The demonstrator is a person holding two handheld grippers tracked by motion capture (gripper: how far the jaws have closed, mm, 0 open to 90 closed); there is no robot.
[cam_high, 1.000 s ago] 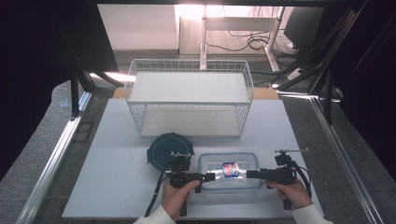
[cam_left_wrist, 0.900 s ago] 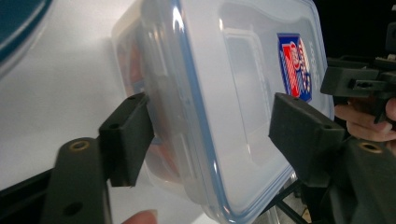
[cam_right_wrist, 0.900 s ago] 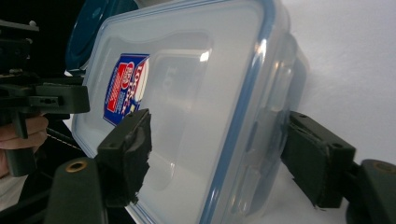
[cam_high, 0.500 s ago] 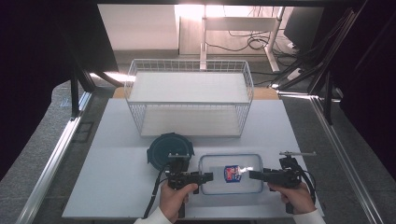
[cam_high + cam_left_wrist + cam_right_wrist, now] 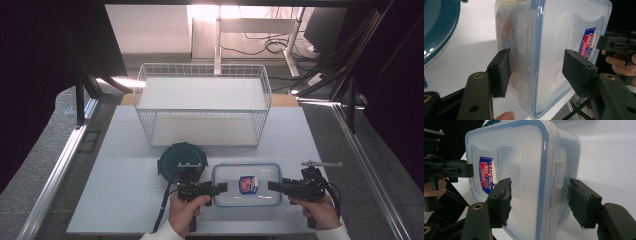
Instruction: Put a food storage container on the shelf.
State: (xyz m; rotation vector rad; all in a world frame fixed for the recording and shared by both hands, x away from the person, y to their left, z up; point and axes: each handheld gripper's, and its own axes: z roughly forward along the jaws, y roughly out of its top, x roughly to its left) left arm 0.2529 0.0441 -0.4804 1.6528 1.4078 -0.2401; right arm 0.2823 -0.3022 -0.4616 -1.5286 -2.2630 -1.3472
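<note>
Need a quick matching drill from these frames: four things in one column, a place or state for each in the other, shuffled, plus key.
Things:
1. wire basket
2. round dark lid
3. clear box
4. left tongs

Places or states:
A. open at the box's left latch
B. far side of the table
C. between the two tongs
D. flat, left of the box

Pairs: 1-B, 2-D, 3-C, 4-A

Both hands are reaching in from the near edge, the left gripper (image 5: 220, 188) and right gripper (image 5: 273, 186) pointing inward toward each other, jaws standing apart.
</note>
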